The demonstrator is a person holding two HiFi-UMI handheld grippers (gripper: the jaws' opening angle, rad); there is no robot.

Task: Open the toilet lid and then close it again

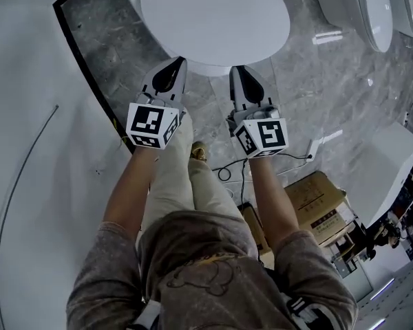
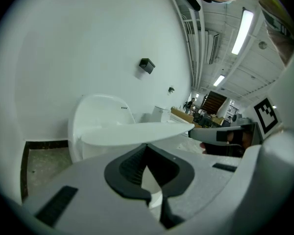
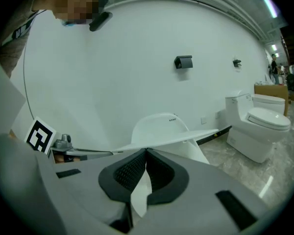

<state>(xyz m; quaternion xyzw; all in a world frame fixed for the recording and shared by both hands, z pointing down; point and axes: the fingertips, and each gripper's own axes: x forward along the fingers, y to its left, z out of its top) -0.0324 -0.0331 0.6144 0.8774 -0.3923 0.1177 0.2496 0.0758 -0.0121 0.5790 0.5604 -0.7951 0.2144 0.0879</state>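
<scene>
The white toilet lid (image 1: 213, 16) fills the top of the head view, and its front edge lies over the tips of both grippers. My left gripper (image 1: 175, 64) is shut, its tip right at the lid's rim on the left. My right gripper (image 1: 238, 71) is shut as well, with its tip at the rim on the right. In the left gripper view the lid (image 2: 137, 131) shows as a thin, tilted plate just above the closed jaws of my left gripper (image 2: 147, 146), raised off the toilet body (image 2: 95, 111). The right gripper view shows the same lid (image 3: 171, 137) over my right gripper (image 3: 147, 151).
A second toilet (image 1: 372, 5) stands to the right on the grey marble floor (image 1: 316, 81). Cardboard boxes (image 1: 316, 201) and a cable (image 1: 261, 163) lie near my feet. A white wall (image 1: 27, 115) with a dark floor strip (image 1: 89, 67) runs along the left. A black fixture (image 3: 183, 61) hangs on the wall.
</scene>
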